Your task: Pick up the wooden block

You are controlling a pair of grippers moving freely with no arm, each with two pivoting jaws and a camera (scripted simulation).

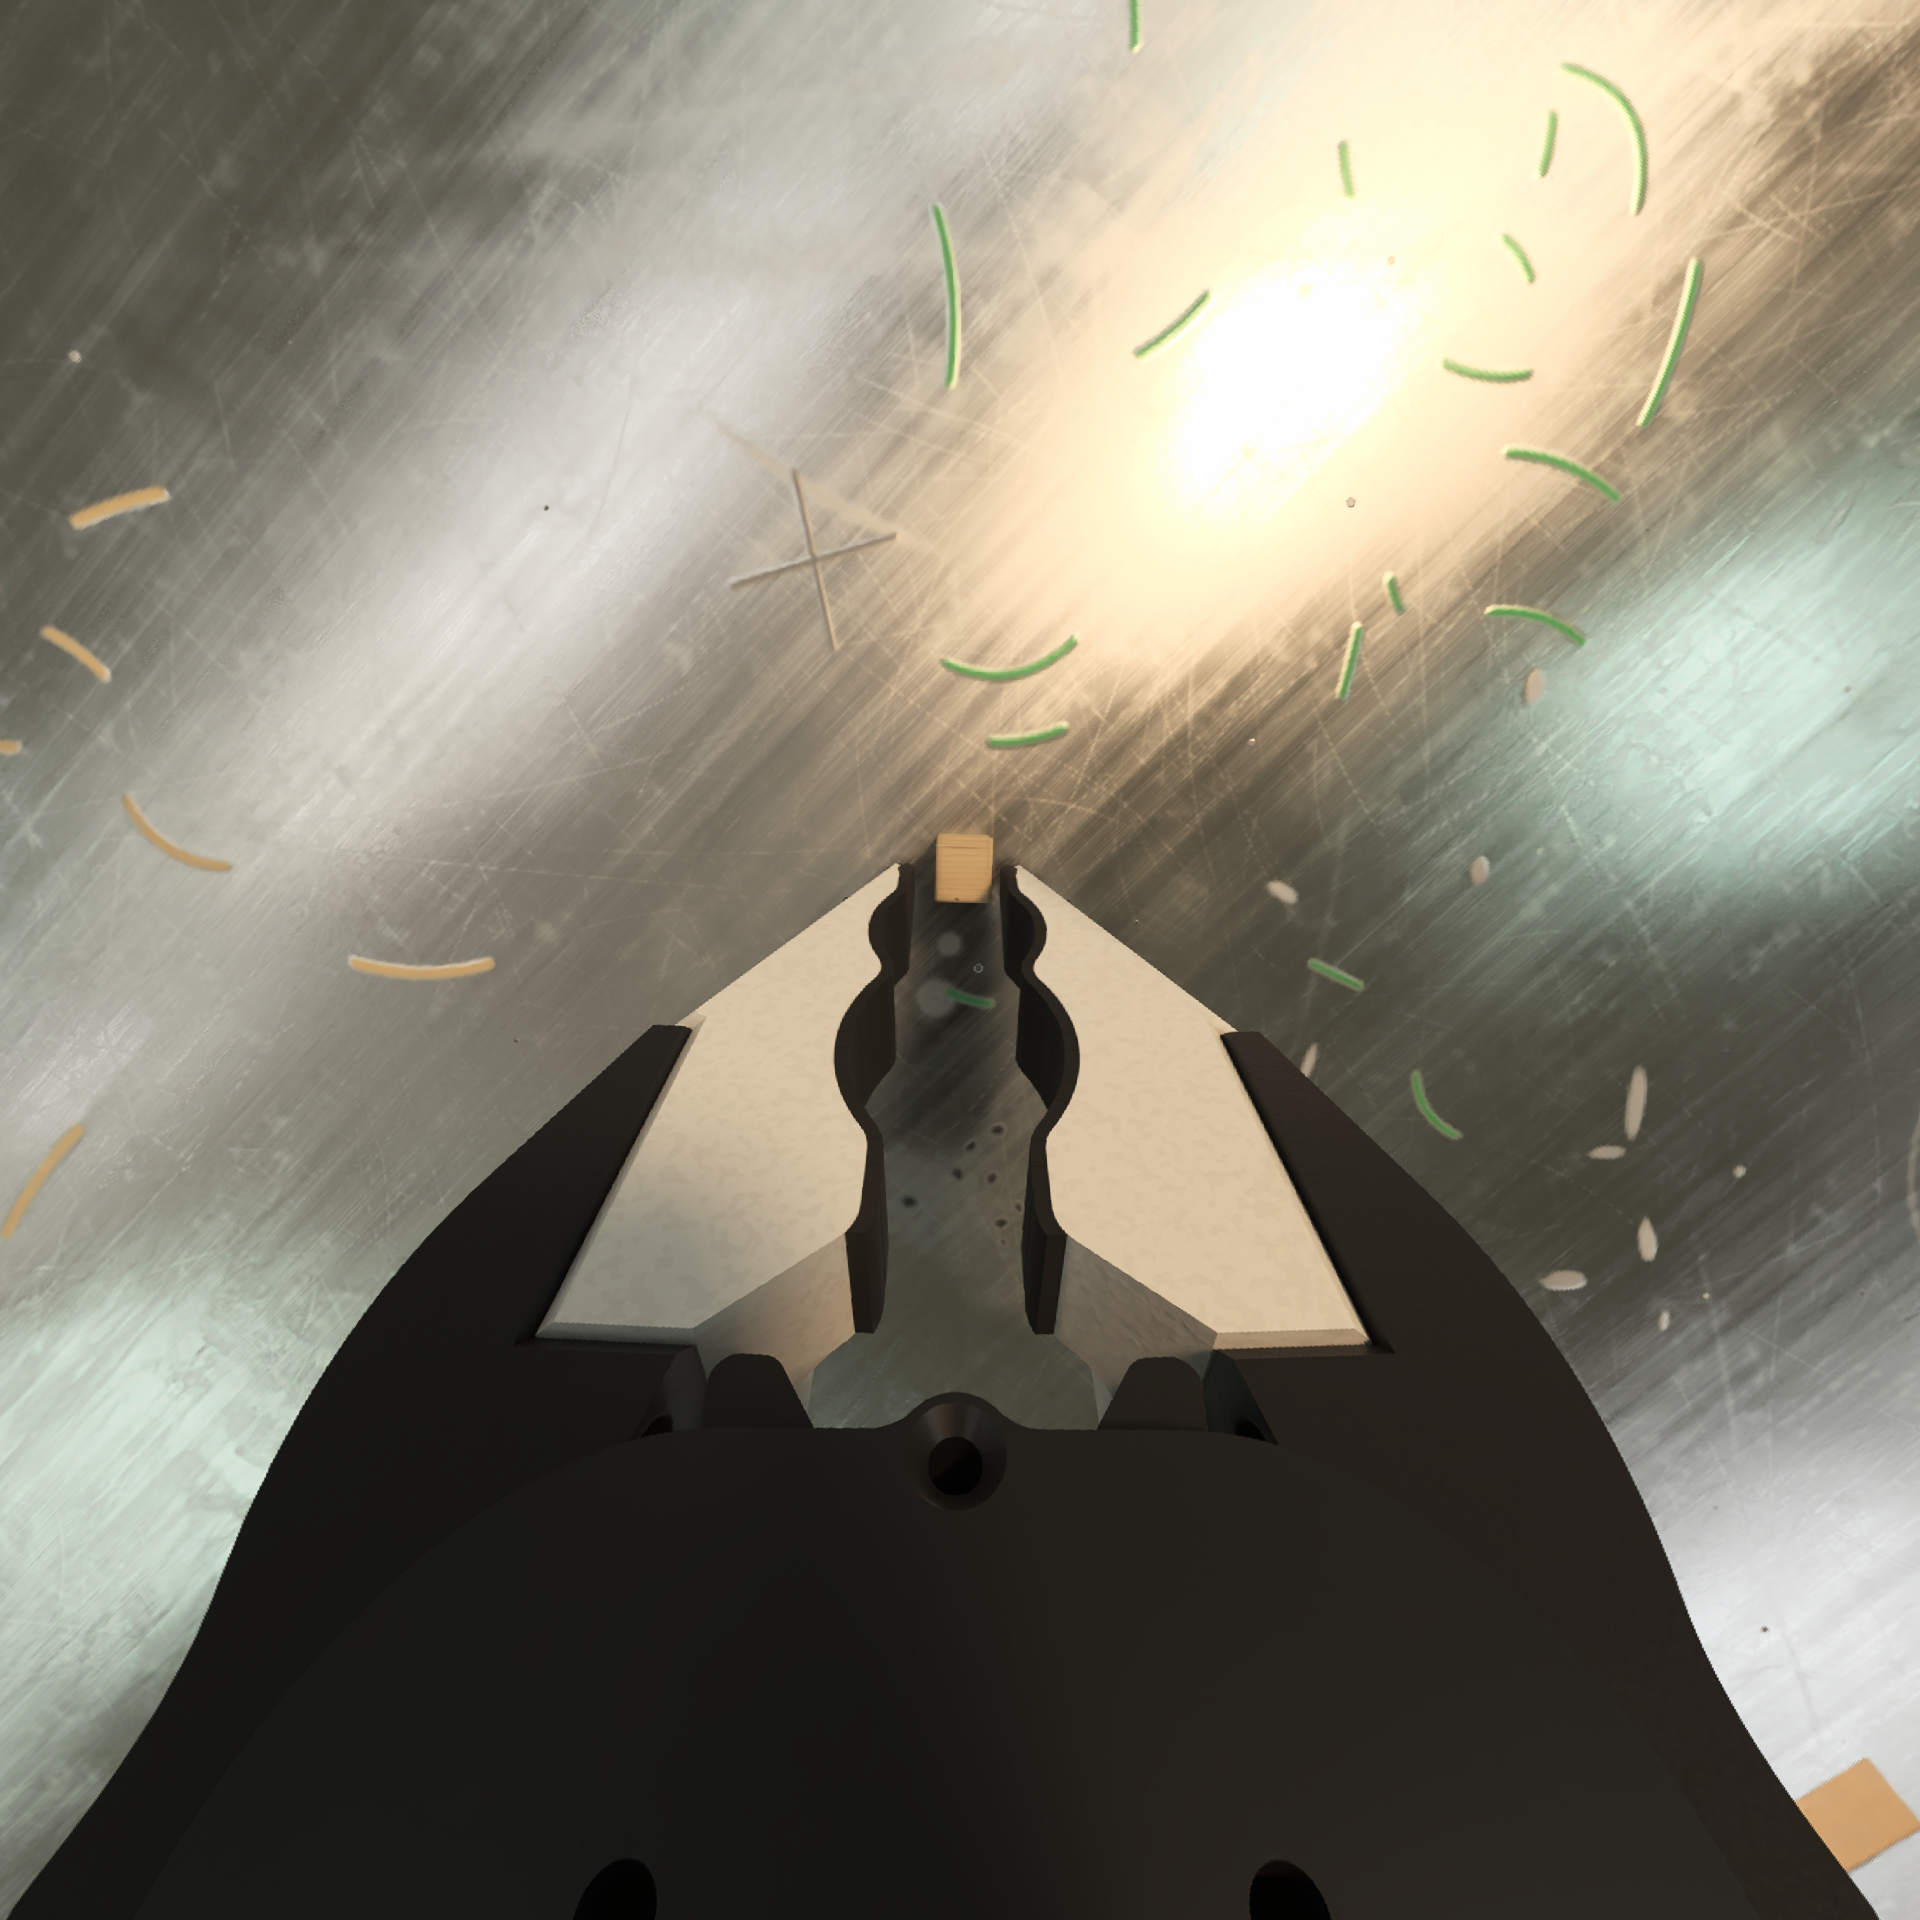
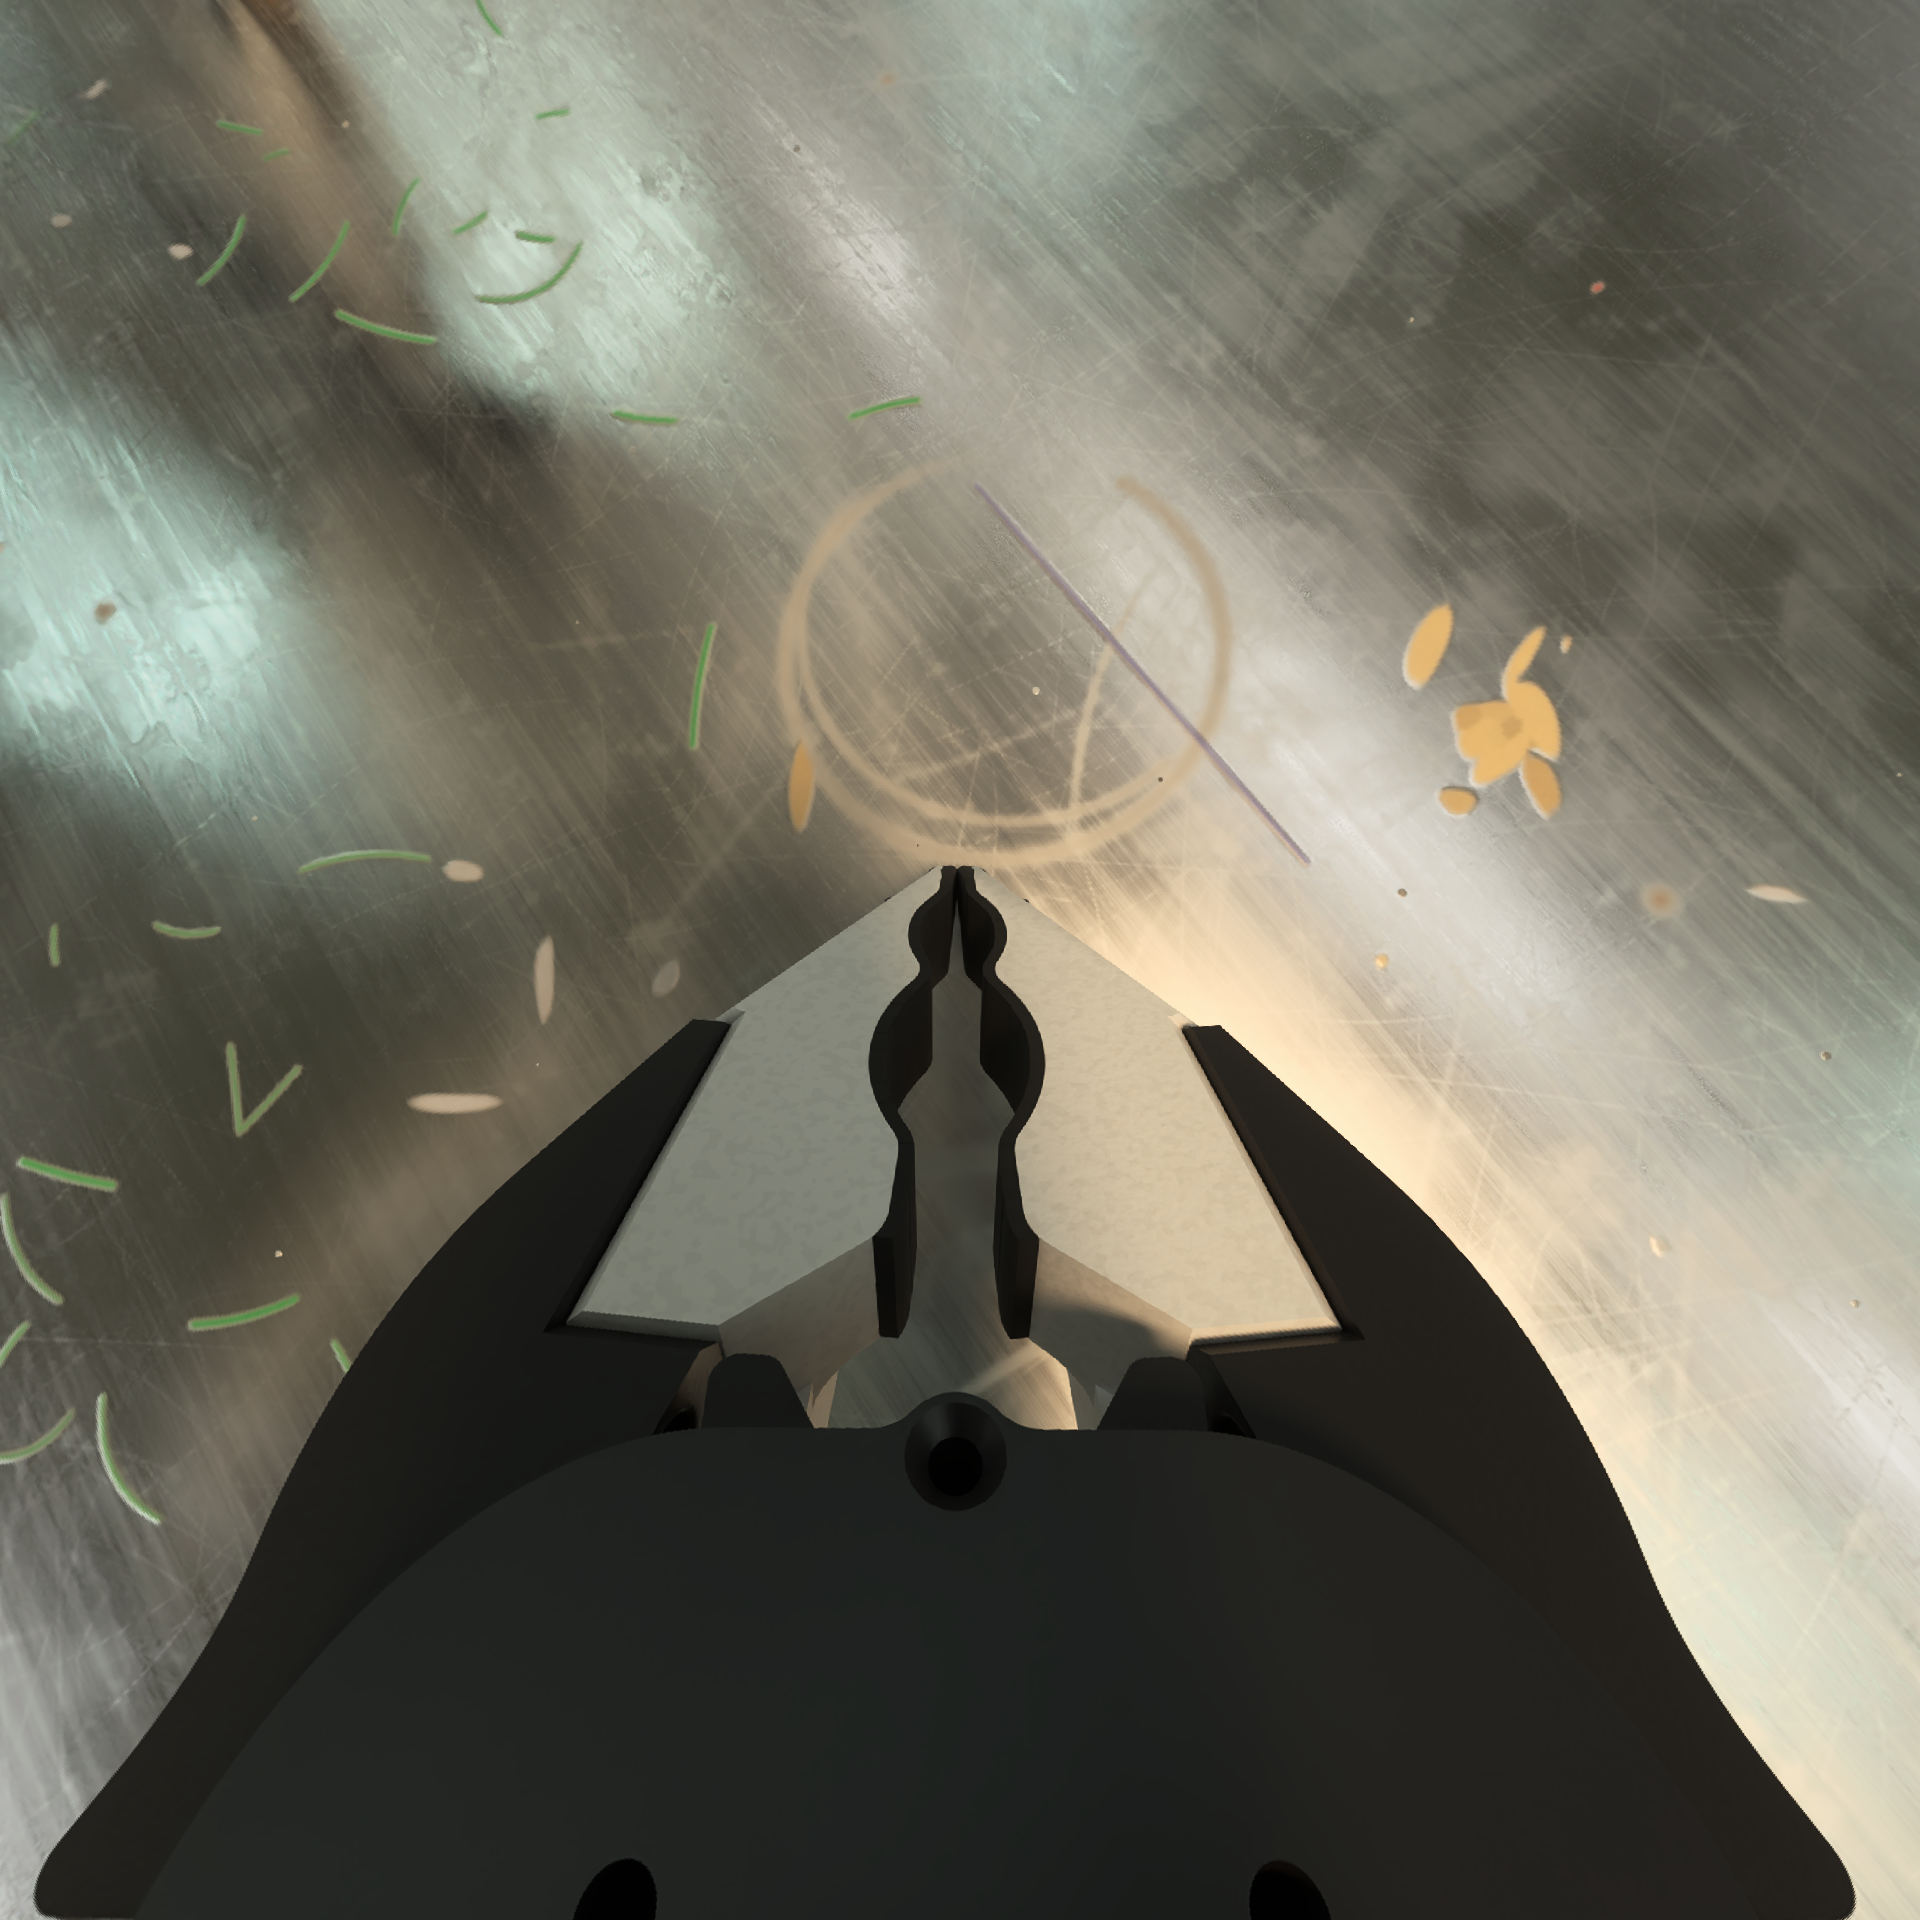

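Left gripper (image 1: 961,871) sits part-spread, with the block (image 1: 962,868) lodged between its fingertips; whether both tips touch it cannot be told. Block is at the very tips, small, pale wood, over the scratched metal table (image 1: 416,520). Green shreds (image 1: 1008,670) lie just beyond the block, tan shreds (image 1: 421,967) well off to its left.

Right gripper (image 2: 956,876) is pressed together on nothing, above a brown ring stain (image 2: 1003,665).

Risk: the hold is shallow. If the tips catch only the block's near edge, it may pivot or squirt out forward on lifting. Off-centre closing could nudge it away.
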